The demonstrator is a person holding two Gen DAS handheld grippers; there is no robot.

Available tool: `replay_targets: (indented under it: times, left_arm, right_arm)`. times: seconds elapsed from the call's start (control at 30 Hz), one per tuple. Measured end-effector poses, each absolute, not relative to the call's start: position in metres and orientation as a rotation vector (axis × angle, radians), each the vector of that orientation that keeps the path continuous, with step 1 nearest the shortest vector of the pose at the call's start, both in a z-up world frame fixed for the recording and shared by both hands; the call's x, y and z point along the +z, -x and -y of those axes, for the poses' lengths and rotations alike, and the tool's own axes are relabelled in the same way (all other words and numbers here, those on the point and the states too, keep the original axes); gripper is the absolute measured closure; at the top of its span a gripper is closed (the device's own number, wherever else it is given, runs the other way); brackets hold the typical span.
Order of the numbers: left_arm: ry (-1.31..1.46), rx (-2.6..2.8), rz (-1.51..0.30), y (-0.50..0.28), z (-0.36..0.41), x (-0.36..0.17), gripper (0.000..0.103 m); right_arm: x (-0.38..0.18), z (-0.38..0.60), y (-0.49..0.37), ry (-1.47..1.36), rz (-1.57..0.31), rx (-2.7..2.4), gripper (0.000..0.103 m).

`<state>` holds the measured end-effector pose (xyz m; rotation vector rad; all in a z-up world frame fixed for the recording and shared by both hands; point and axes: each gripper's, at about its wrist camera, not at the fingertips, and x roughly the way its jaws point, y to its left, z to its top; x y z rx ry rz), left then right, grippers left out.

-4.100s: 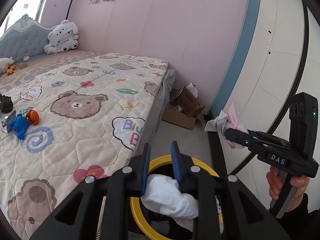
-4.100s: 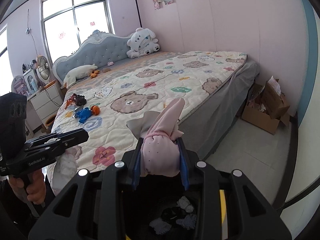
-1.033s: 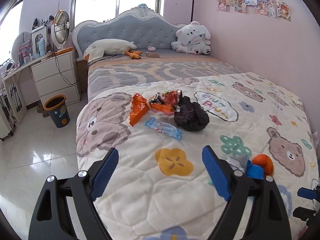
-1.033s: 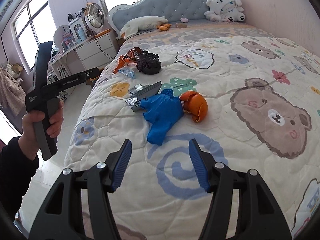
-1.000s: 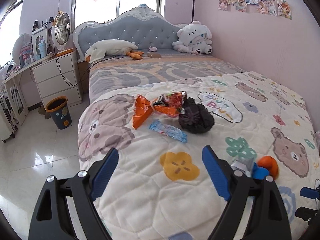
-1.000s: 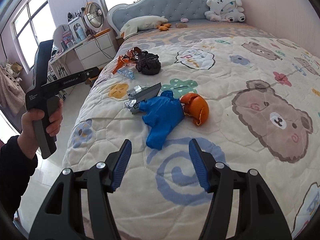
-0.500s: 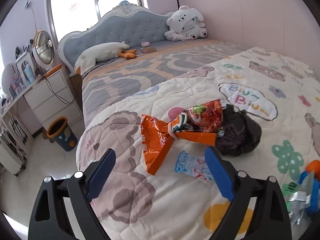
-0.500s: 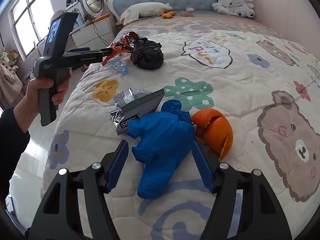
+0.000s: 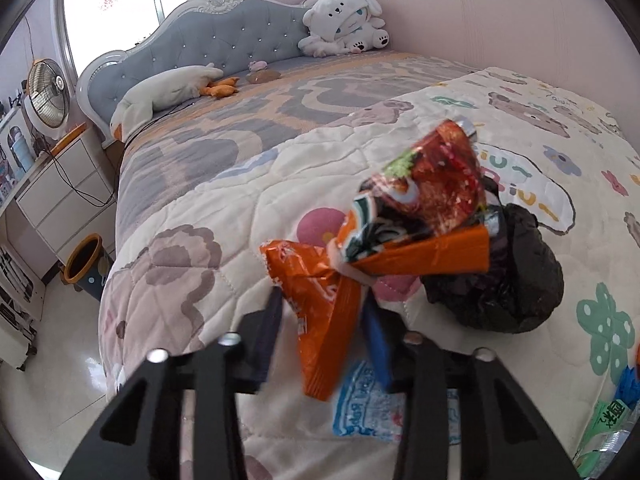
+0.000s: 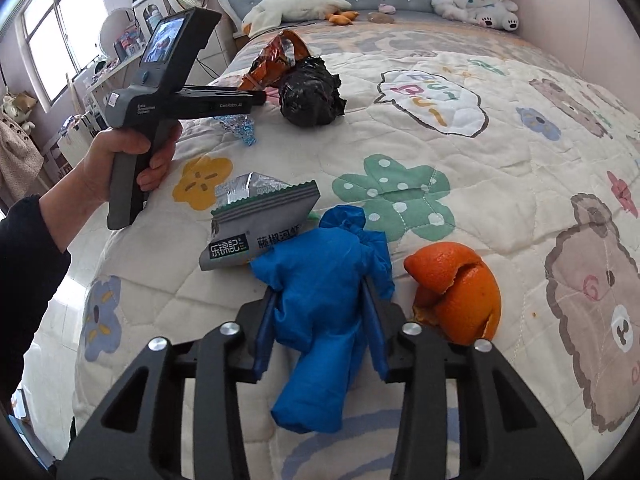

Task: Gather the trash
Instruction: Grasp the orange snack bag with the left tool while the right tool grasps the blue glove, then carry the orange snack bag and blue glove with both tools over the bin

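Glossy crinkled foil snack wrapper [image 9: 320, 304], matt blue rubbery glove [image 10: 320, 300], soft quilted cloth bedspread [image 10: 500, 152]

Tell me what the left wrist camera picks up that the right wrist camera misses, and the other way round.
Only the left wrist view shows the orange-rimmed bin on the floor and the light blue wrapper flat on the quilt. Only the right wrist view shows the blue glove between the closing jaws of the right hand-held gripper, the orange peel and the grey pouch. Both show the orange snack wrapper, the black bag and the white plush.
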<state>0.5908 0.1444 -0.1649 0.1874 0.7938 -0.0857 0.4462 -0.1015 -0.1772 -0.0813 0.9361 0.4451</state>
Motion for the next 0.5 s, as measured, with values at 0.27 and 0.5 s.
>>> replay_targets:
  times: [0.27,0.5]
  left_arm:
    - [-0.098,-0.071,-0.749,-0.584,-0.159,-0.157,0.089]
    - [-0.06,-0.082,-0.721,-0.567,-0.166,-0.146,0.089]
  right_arm:
    - [-0.172,0.106,-0.447,0.073,-0.91,0.427,0.086]
    - [-0.162,0.119,-0.444,0.072,-0.888,0.384,0.088]
